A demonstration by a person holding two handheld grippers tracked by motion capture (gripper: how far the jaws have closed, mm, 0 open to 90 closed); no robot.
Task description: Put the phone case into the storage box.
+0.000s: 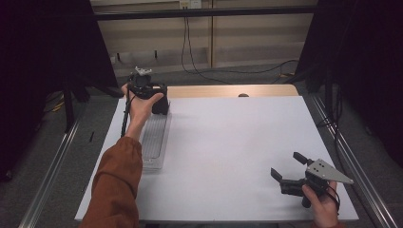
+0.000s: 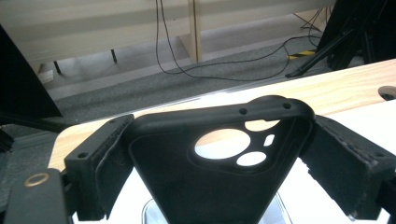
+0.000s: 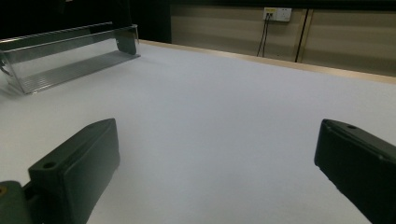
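Holding a black phone case (image 2: 219,177) clamped in my left gripper (image 1: 160,100) above the clear tray (image 1: 154,137); right gripper (image 1: 288,167) rests released on the table (image 1: 228,142).

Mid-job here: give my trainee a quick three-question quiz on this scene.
1. True or false: the left tool grips a black phone case.
2. The right tool is: A open, B shut on a case, C inside the tray.
3. Fill in: the clear plastic tray lies on the table's ___ side in the high view.

Key: 1 true; 2 A; 3 left.
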